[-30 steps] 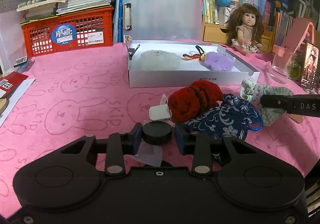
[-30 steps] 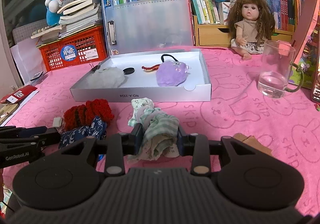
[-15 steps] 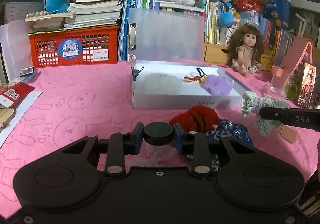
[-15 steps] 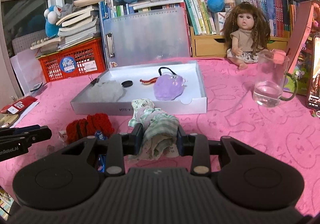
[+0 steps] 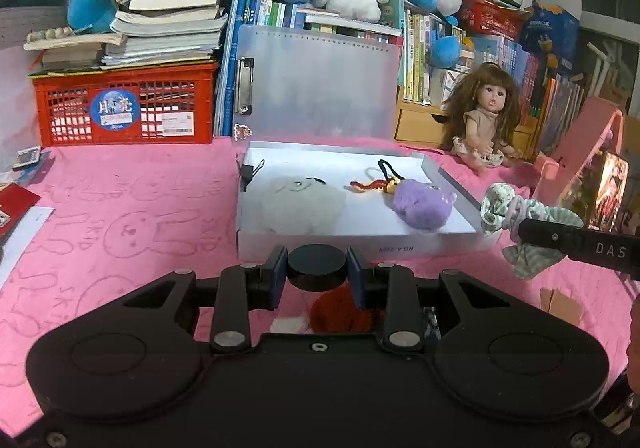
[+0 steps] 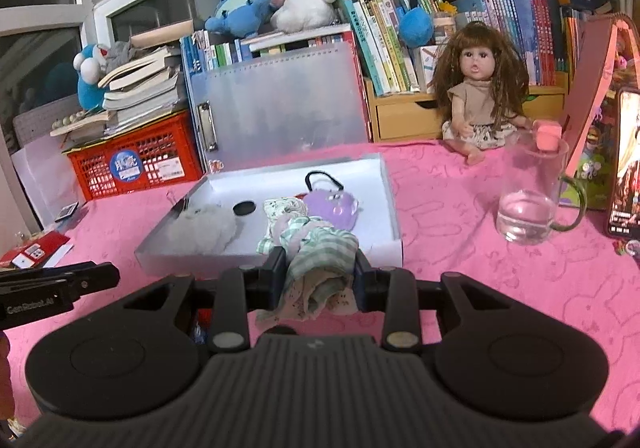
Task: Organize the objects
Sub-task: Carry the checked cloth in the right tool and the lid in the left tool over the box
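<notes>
Two grippers up over the pink surface (image 5: 120, 232), both loaded. Left gripper (image 5: 317, 275): fingers nearly closed, pinching a small black round lid (image 5: 317, 266) between the pads, held in the air just in front of the white box (image 5: 360, 244). Right gripper (image 6: 320, 280): fingers narrow, clamped on a bunched green-and-white checked cloth (image 6: 320, 248), also lifted, near the box's front edge. Same cloth shows at the right of the left wrist view (image 5: 516, 216). Inside the box: white plush (image 5: 302, 204), purple plush (image 5: 424, 204), red-yellow trinket (image 5: 370, 184), a second black disc (image 6: 244, 207). Red knit item (image 5: 340, 308) lies on the surface below the left fingers. Glass mug (image 6: 528, 200) with water stands right, doll (image 6: 480, 88) sits behind.
</notes>
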A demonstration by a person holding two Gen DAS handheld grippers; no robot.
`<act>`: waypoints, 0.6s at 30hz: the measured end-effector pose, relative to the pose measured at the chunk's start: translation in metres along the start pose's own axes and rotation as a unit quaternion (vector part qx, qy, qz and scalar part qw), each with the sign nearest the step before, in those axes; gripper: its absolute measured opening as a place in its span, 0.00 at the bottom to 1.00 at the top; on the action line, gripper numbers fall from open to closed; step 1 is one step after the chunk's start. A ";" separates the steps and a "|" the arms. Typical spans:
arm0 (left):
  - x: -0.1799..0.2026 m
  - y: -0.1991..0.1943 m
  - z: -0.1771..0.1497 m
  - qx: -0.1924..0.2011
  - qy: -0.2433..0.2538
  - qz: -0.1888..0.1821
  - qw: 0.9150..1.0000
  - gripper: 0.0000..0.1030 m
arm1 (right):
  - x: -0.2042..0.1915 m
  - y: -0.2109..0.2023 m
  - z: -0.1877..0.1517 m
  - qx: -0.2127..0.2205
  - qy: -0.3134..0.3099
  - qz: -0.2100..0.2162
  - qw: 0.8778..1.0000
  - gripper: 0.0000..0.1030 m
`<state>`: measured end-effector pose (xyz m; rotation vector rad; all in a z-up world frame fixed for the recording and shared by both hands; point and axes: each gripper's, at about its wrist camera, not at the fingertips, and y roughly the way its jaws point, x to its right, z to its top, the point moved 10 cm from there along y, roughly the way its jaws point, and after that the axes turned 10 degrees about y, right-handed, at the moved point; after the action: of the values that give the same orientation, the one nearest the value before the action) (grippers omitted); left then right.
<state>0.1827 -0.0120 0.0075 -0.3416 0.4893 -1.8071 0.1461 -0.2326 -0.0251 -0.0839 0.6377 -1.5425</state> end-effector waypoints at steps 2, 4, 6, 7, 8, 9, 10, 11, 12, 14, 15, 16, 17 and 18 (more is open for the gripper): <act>-0.001 0.008 0.004 -0.003 -0.006 -0.002 1.000 0.29 | 0.000 0.004 0.005 0.002 0.002 -0.003 1.000 0.37; -0.001 0.018 0.010 -0.004 -0.007 -0.002 1.000 0.29 | 0.002 0.011 0.008 0.000 0.009 -0.004 1.000 0.37; 0.000 0.027 0.015 -0.006 -0.007 0.001 1.000 0.29 | 0.004 0.018 0.009 -0.005 0.016 -0.004 1.000 0.36; 0.000 0.032 0.016 -0.007 -0.008 0.000 1.000 0.29 | 0.005 0.021 0.010 -0.007 0.019 -0.005 1.000 0.37; 0.000 0.036 0.018 -0.009 -0.009 0.000 1.000 0.29 | 0.006 0.025 0.010 -0.009 0.020 -0.005 1.000 0.37; 0.000 0.040 0.020 -0.010 -0.011 -0.001 1.000 0.29 | 0.006 0.028 0.011 -0.010 0.021 -0.005 1.000 0.37; 0.001 0.045 0.021 -0.011 -0.011 -0.001 1.000 0.29 | 0.006 0.031 0.012 -0.011 0.021 -0.005 1.000 0.37; 0.001 0.050 0.023 -0.012 -0.010 -0.001 1.000 0.29 | 0.007 0.034 0.013 -0.011 0.022 -0.005 1.000 0.37; 0.002 0.053 0.025 -0.012 -0.009 -0.001 1.000 0.29 | 0.008 0.037 0.015 -0.012 0.022 -0.005 1.000 0.37; 0.003 0.062 0.029 -0.013 -0.006 0.000 1.000 0.30 | 0.009 0.043 0.018 -0.013 0.023 -0.005 1.000 0.37; 0.003 0.065 0.030 -0.014 -0.005 0.000 1.000 0.29 | 0.009 0.046 0.020 -0.014 0.023 -0.006 1.000 0.37; 0.004 0.069 0.032 -0.015 -0.004 0.000 1.000 0.29 | 0.010 0.050 0.021 -0.015 0.023 -0.006 1.000 0.36; 0.004 0.073 0.033 -0.015 -0.002 0.001 1.000 0.30 | 0.010 0.053 0.022 -0.016 0.022 -0.007 1.000 0.36; 0.004 0.077 0.035 -0.016 -0.001 0.001 1.000 0.30 | 0.011 0.056 0.023 -0.017 0.021 -0.008 1.000 0.36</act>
<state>0.2626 -0.0394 -0.0001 -0.3643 0.5168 -1.7978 0.2054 -0.2473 -0.0341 -0.0810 0.6982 -1.5521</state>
